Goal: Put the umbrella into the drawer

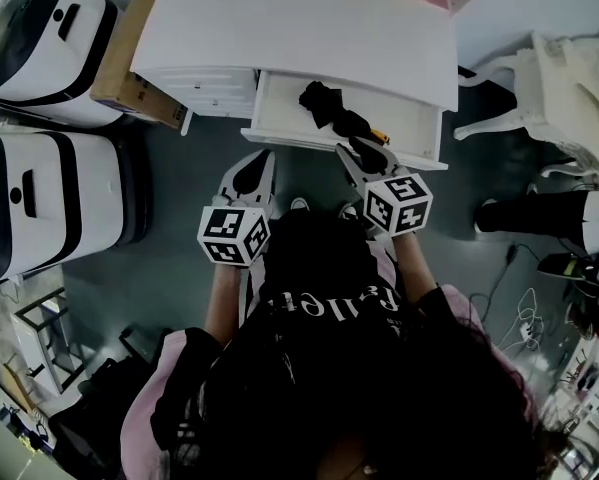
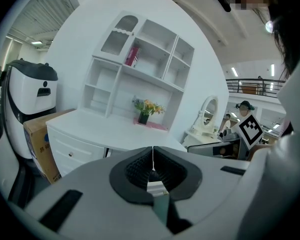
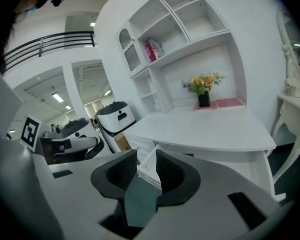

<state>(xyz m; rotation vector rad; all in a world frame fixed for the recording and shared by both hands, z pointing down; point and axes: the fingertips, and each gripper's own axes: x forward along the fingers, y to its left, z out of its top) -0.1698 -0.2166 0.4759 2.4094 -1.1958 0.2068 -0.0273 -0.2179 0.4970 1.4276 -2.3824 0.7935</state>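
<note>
The black folded umbrella (image 1: 331, 111) lies inside the open white drawer (image 1: 279, 118) of the white desk (image 1: 309, 28), a small orange part showing at its near end. My right gripper (image 1: 356, 155) hovers at the drawer's front edge, close to the umbrella's near end. Its jaws stand a little apart with nothing between them, as the right gripper view (image 3: 146, 168) shows. My left gripper (image 1: 263, 158) is held just in front of the drawer's left part. In the left gripper view (image 2: 153, 159) its pads meet, with nothing held.
A cardboard box (image 1: 129, 63) leans against the desk's left side. Two white-and-black machines (image 1: 49, 38) (image 1: 39, 203) stand on the left. A white dressing table (image 1: 569, 88) is on the right, with cables on the floor (image 1: 524, 318). A shelf unit with flowers (image 3: 204, 84) tops the desk.
</note>
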